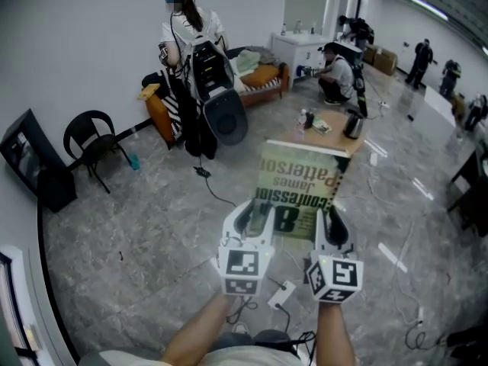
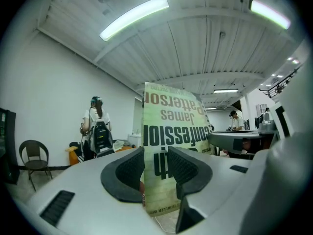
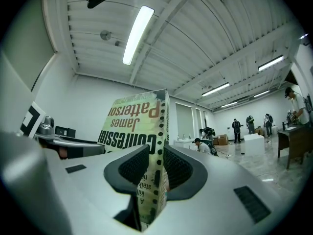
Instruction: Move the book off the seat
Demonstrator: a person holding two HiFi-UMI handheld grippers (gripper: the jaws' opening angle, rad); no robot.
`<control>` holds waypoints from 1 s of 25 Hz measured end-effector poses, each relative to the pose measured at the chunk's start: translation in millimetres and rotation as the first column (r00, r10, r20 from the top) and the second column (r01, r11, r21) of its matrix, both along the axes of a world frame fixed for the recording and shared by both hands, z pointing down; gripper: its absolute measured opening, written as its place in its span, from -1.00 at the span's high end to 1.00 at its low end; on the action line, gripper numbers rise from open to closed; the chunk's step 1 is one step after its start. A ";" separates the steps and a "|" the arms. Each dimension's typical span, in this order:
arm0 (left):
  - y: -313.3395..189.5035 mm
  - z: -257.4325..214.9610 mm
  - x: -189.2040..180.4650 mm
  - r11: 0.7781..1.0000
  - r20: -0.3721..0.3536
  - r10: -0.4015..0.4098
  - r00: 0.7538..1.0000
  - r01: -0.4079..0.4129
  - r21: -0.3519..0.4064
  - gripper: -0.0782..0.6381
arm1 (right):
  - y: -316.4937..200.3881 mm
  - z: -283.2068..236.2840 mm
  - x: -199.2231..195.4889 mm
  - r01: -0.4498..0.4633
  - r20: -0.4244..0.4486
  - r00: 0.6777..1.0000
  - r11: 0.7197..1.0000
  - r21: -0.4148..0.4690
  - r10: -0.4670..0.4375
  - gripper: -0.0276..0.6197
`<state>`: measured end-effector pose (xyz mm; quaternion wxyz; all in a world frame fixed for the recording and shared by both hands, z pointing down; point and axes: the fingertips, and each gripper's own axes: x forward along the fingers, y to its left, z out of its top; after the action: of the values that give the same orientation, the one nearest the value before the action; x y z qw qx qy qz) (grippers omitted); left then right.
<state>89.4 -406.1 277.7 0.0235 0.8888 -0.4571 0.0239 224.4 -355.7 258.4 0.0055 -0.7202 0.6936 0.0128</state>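
A pale green paperback book [image 1: 301, 189] with large dark and red-brown lettering hangs in the air above the grey floor, its cover facing up and the print upside down to me. My left gripper [image 1: 255, 221] is shut on its near left edge and my right gripper [image 1: 329, 223] on its near right edge. In the left gripper view the book [image 2: 173, 131] stands on edge, clamped by that gripper [image 2: 156, 160]. In the right gripper view the book's spine [image 3: 159, 146] is pressed between that gripper's [image 3: 156, 166] pads.
A low wooden table [image 1: 335, 145] with a kettle and small items stands just beyond the book. A black chair [image 1: 91, 139] is at the left wall, an orange-framed bench [image 1: 263, 78] at the back. Several people stand or crouch around. Cables [image 1: 210, 181] lie on the floor.
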 end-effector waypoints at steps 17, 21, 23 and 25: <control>-149.9 22.9 70.4 0.999 0.030 0.050 0.998 -0.050 -0.021 0.35 | -143.5 27.2 68.9 -0.048 0.033 0.998 0.999 -0.019 0.049 0.60; -193.0 21.2 113.9 0.997 0.047 0.081 0.996 -0.080 -0.022 0.35 | -182.7 27.4 111.4 -0.079 0.048 0.996 0.997 -0.020 0.080 0.60; -213.5 21.1 134.1 0.995 0.055 0.096 0.994 -0.095 -0.021 0.35 | -201.3 28.8 130.7 -0.094 0.058 0.994 0.995 -0.021 0.095 0.60; -233.2 23.2 151.8 0.994 0.062 0.109 0.992 -0.108 -0.026 0.35 | -218.7 32.1 146.9 -0.104 0.065 0.992 0.994 -0.028 0.106 0.60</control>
<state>241.3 -639.3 300.9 0.0174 0.9108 -0.4083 0.0585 371.4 -574.4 290.5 0.0189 -0.7558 0.6542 -0.0193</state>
